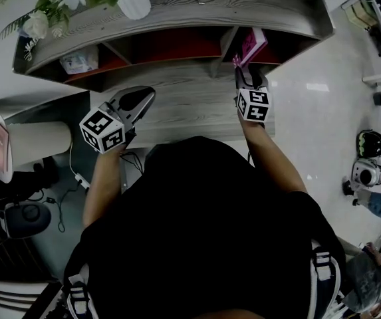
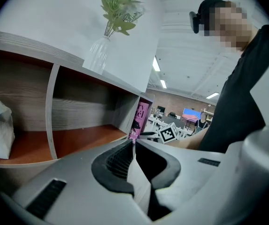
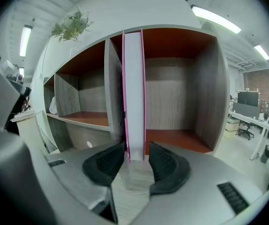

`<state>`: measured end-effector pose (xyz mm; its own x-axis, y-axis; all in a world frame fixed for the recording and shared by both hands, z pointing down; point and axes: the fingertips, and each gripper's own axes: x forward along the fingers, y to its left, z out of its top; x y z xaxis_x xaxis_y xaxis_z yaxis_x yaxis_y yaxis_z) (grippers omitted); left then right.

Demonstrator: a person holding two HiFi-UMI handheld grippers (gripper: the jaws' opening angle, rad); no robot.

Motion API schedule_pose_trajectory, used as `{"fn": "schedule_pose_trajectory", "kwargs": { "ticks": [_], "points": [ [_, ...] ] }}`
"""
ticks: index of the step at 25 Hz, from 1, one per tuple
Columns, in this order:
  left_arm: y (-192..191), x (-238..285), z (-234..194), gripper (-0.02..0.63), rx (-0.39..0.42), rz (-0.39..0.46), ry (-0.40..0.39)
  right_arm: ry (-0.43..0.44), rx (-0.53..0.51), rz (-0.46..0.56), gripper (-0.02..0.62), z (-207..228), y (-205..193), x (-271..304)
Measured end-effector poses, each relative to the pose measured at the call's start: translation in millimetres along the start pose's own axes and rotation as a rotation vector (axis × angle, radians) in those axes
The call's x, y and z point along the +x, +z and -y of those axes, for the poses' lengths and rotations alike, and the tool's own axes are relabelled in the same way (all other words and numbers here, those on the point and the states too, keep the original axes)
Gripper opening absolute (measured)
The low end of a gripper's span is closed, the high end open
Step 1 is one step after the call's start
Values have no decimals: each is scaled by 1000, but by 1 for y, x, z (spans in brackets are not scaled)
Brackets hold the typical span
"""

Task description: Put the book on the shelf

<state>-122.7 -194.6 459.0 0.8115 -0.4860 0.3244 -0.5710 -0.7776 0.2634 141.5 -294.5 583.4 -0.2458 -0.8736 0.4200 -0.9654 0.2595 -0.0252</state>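
Pink book (image 3: 133, 93) stands upright against the shelf (image 3: 209, 93) divider (image 3: 113, 93), pinched steady by the right gripper (image 3: 135, 148); the empty left gripper (image 2: 133, 143) waits, jaws pressed together.

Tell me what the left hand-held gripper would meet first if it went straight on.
Probably the book, seen just beyond the shut tips of the left hand-held gripper. The divider beside it lies almost on the same line, and depth is unclear.
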Motion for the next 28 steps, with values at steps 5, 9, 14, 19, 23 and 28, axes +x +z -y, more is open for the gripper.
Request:
{"fn": "schedule_pose_trajectory", "kwargs": {
  "ticks": [5, 9, 14, 19, 23, 28],
  "points": [
    [0, 2, 7, 34, 4, 7, -4, 0, -10, 10, 160, 3, 6, -12],
    [1, 6, 14, 34, 7, 12, -7, 0, -24, 23, 144, 6, 13, -24],
    [2, 10, 22, 34, 10, 17, -8, 4, -38, 57, 94, 9, 27, -37],
    [5, 14, 28, 34, 18, 23, -12, 14, -38, 91, 83, 10, 42, -50],
    [6, 16, 33, 34, 21, 25, -16, 37, -57, 120, 75, 5, 58, -64],
    [8, 21, 37, 34, 27, 31, -30, 32, -79, 154, 48, 3, 70, -79]
  ]
}}
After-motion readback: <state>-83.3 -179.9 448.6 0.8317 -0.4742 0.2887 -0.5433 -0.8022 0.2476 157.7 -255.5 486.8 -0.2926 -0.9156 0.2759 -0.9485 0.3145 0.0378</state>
